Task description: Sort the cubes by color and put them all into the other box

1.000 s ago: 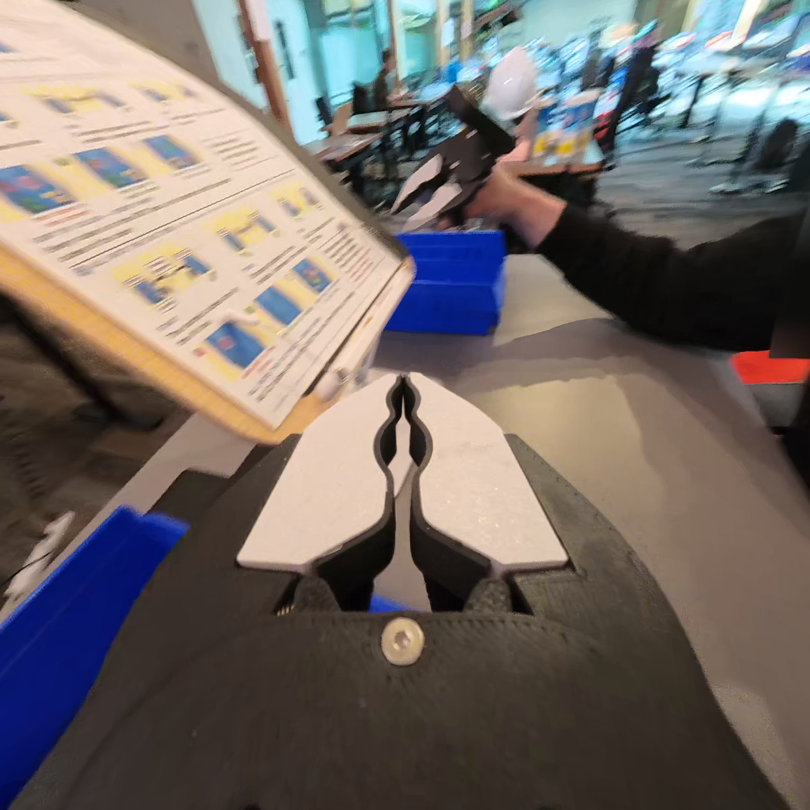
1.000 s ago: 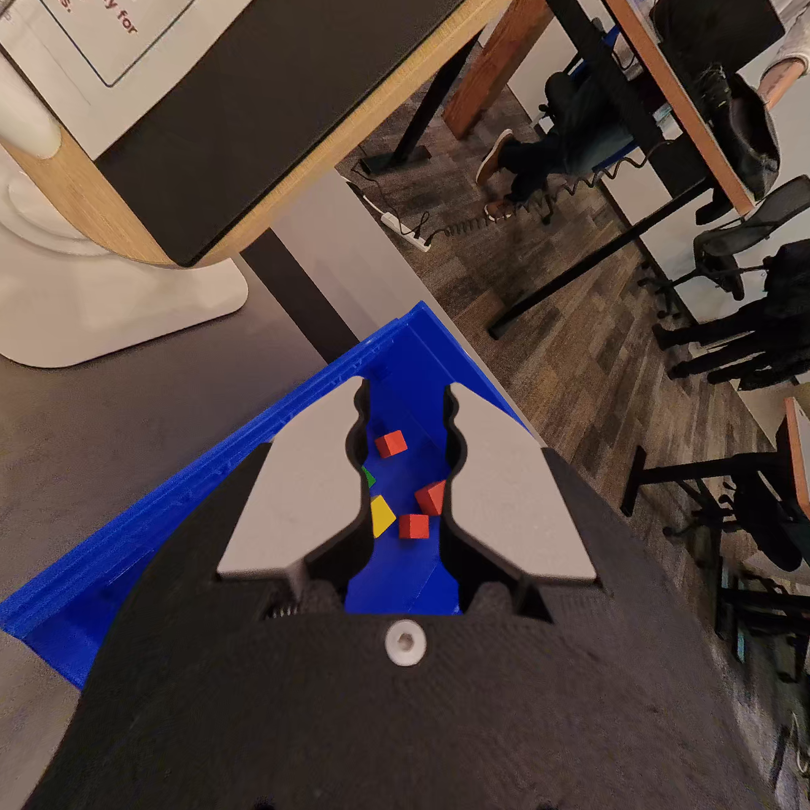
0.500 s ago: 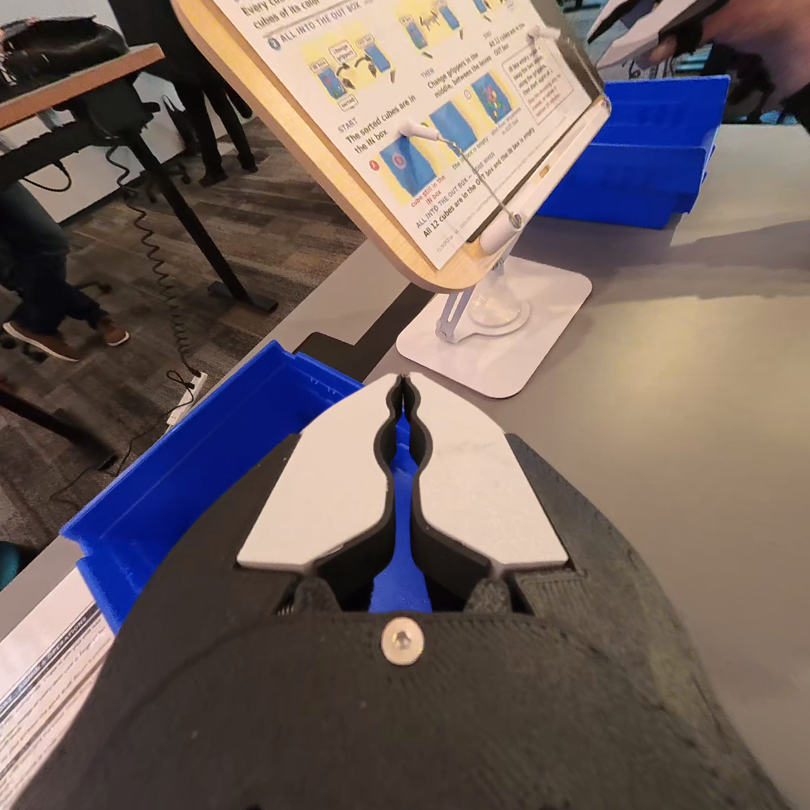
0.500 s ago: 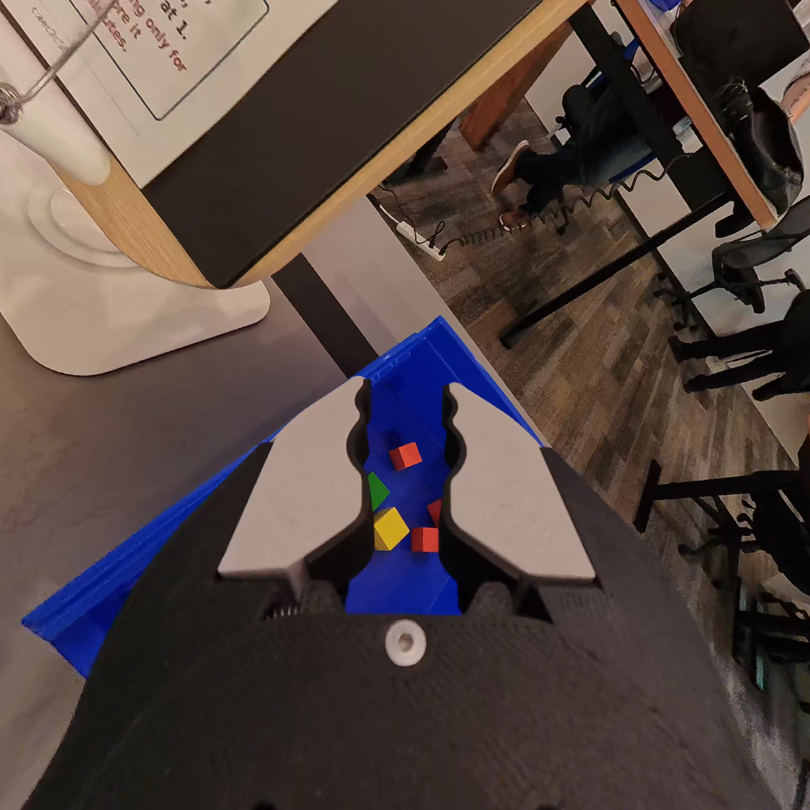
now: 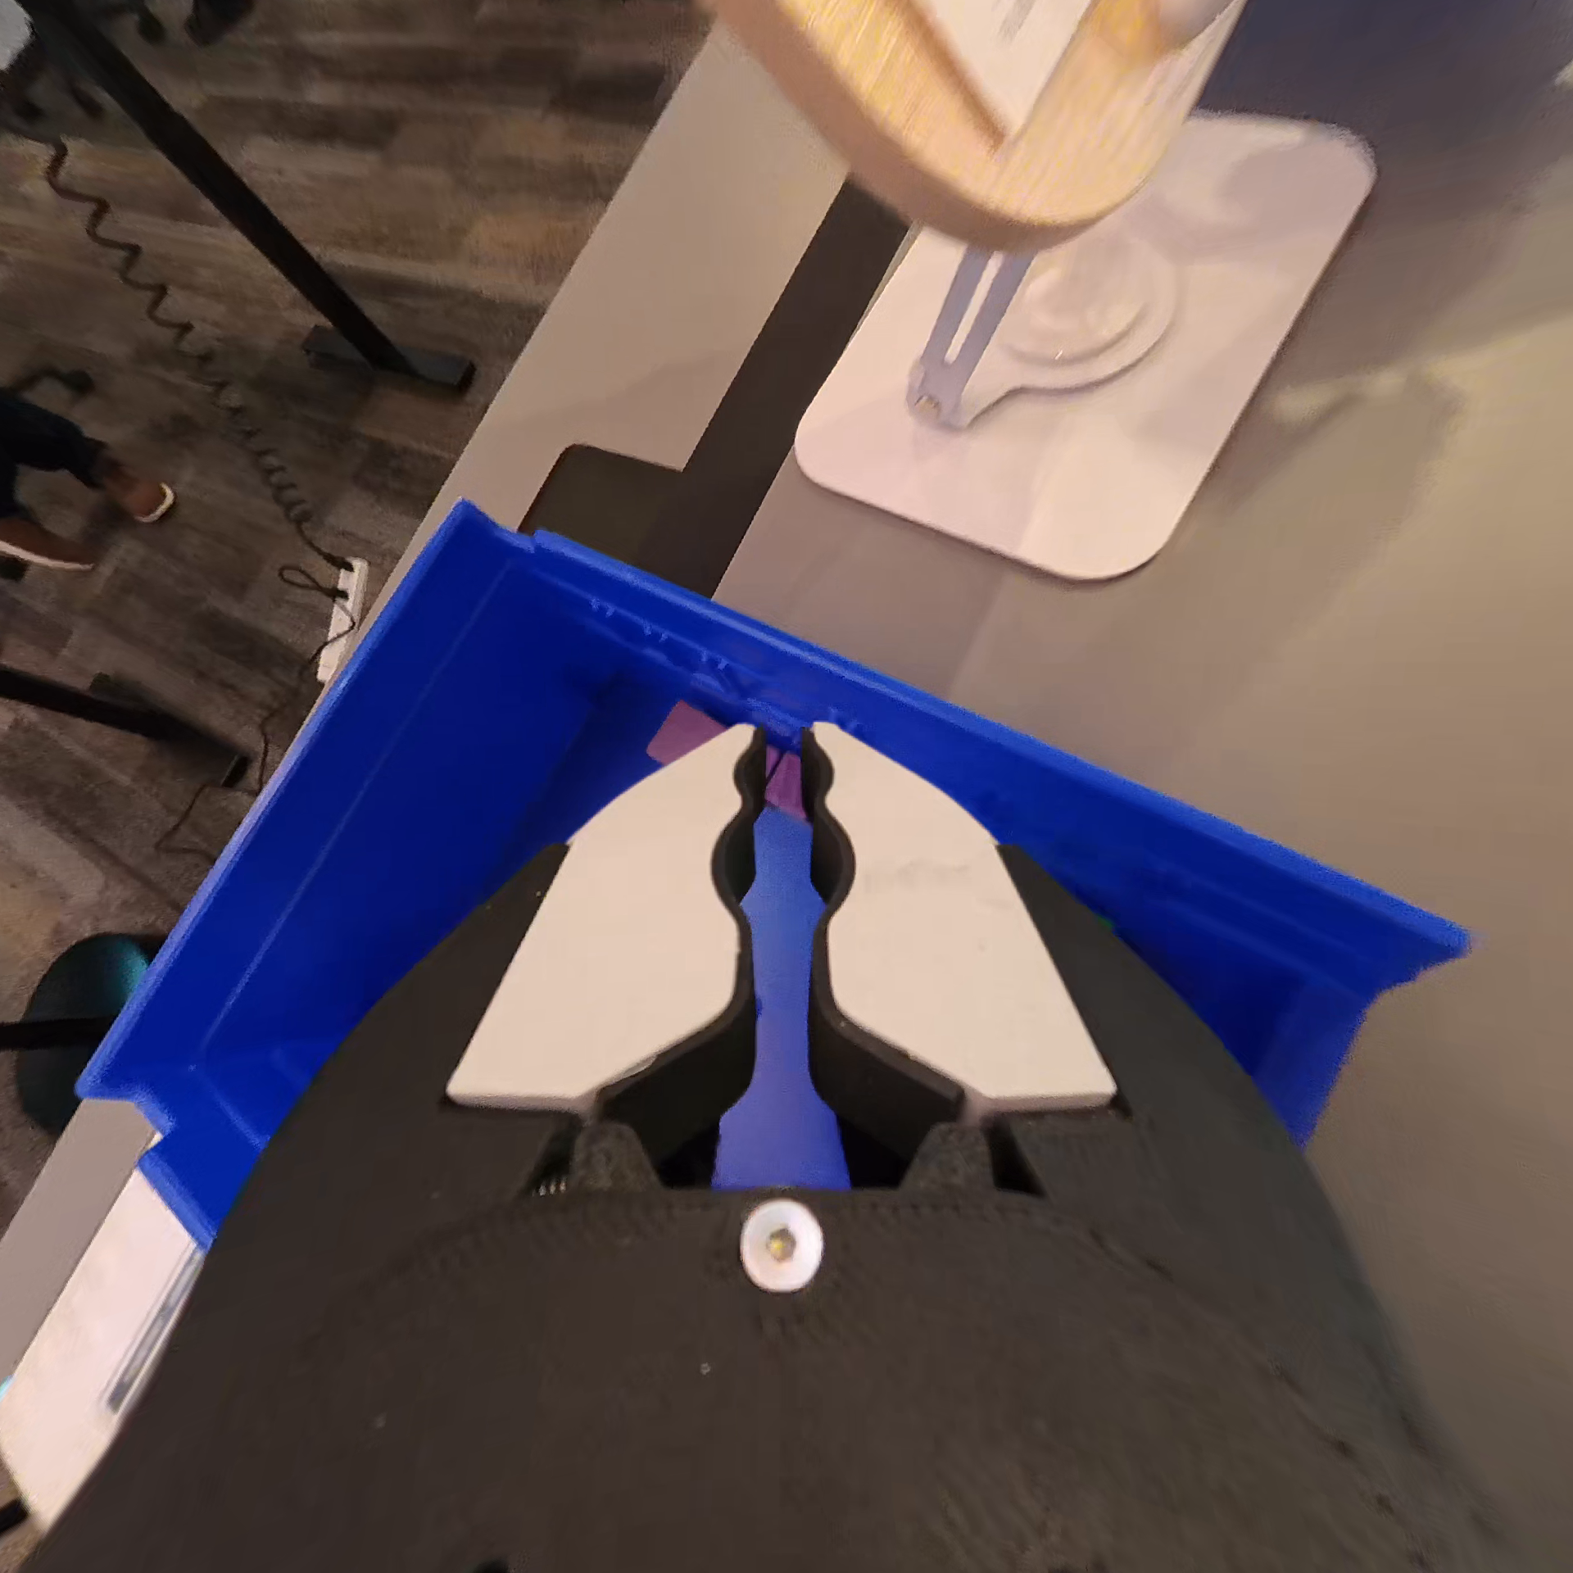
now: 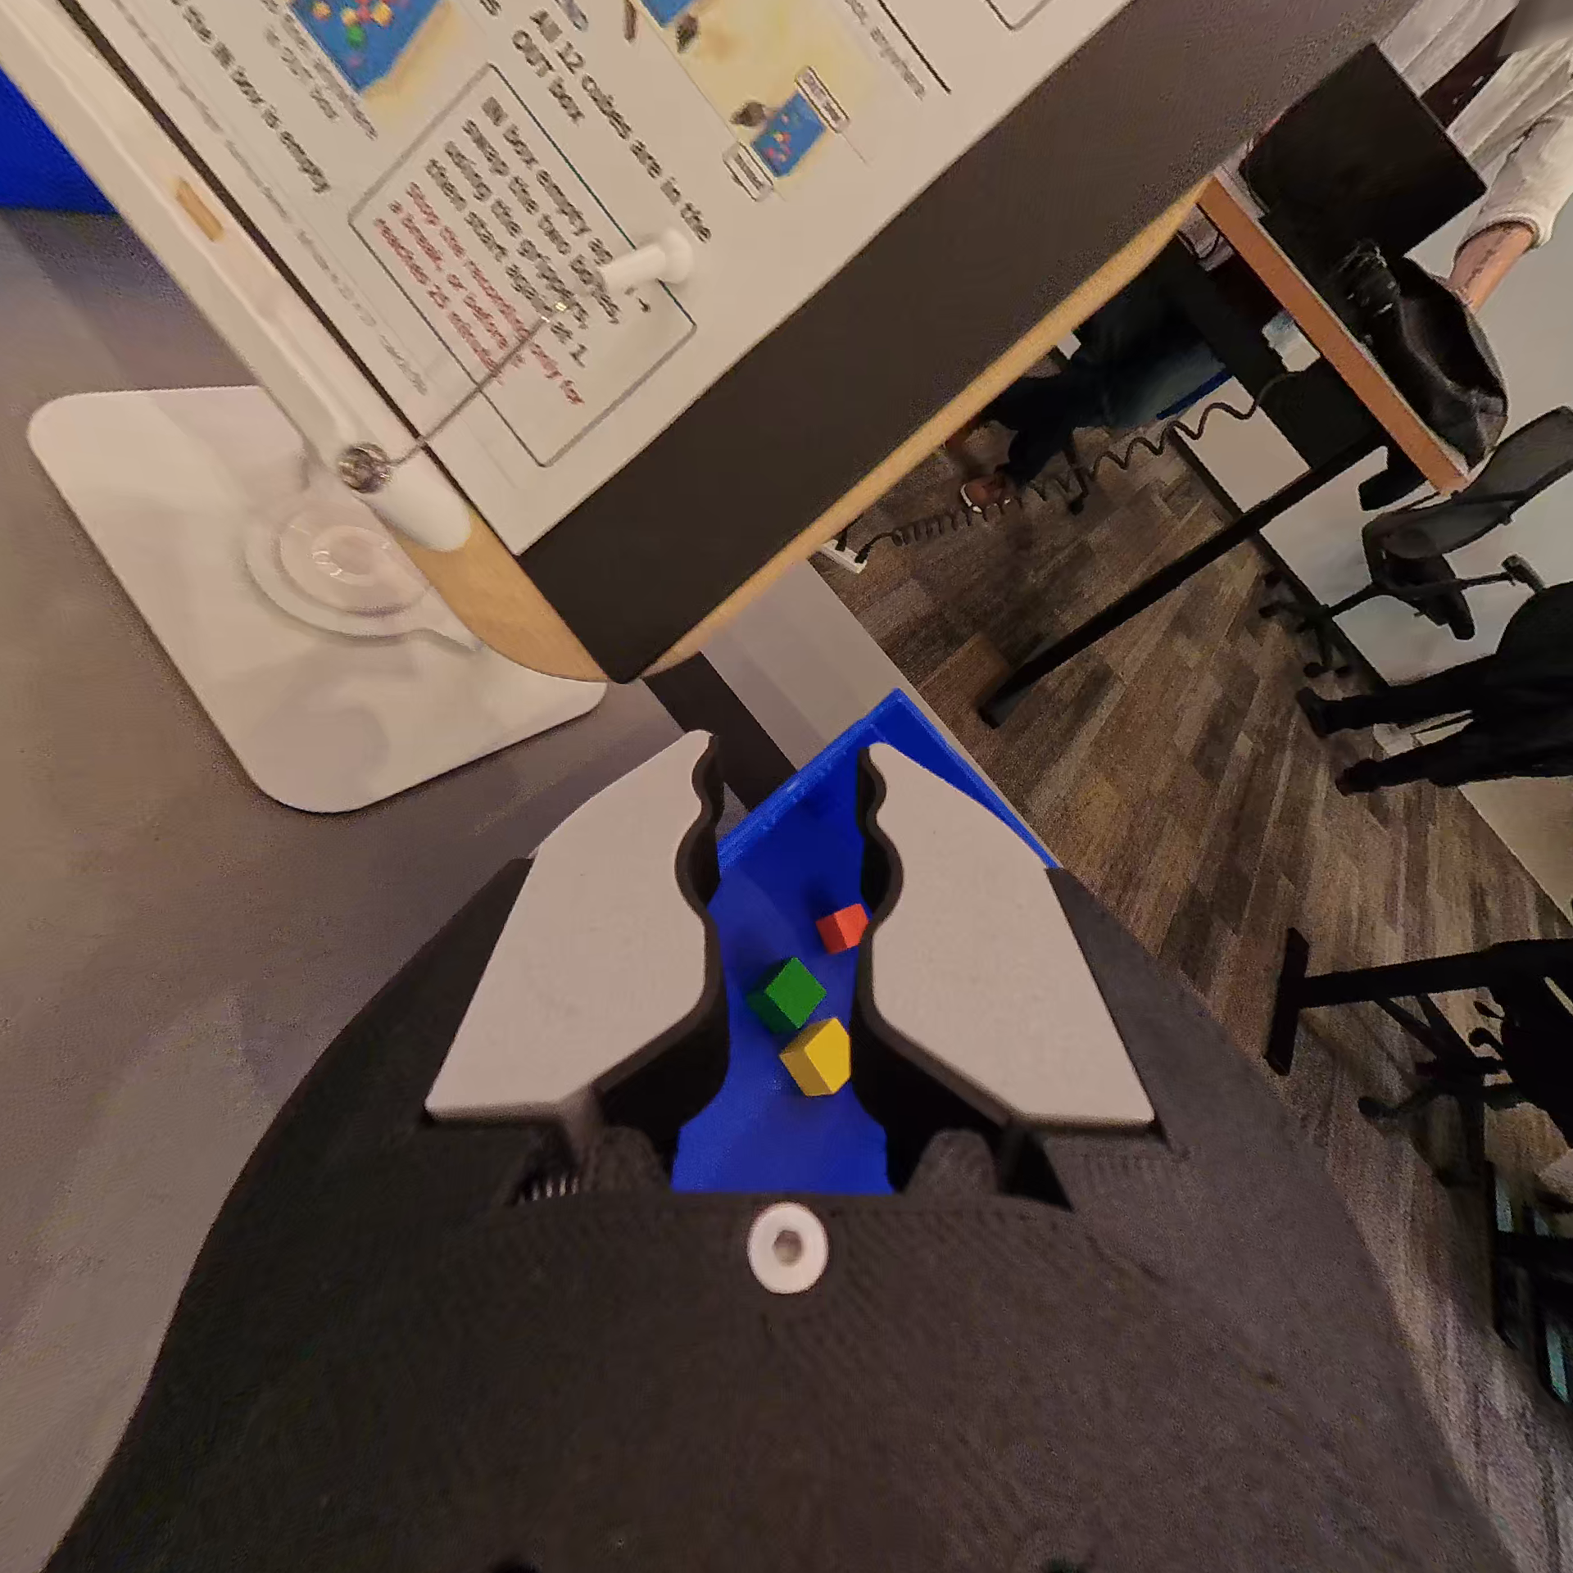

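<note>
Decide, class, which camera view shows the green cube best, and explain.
The right wrist view: the green cube lies sharp and unhidden on the blue box floor between the open right gripper fingers. The left wrist view is blurred and shows no clear green cube.

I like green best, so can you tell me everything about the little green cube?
The green cube is a small, solid-looking block with sharp edges, its top lighter than its shaded sides. It sits turned cornerwise on the floor of the blue box, between a red cube and a yellow cube, close to the yellow one. The open right gripper is above, not touching it.
</note>
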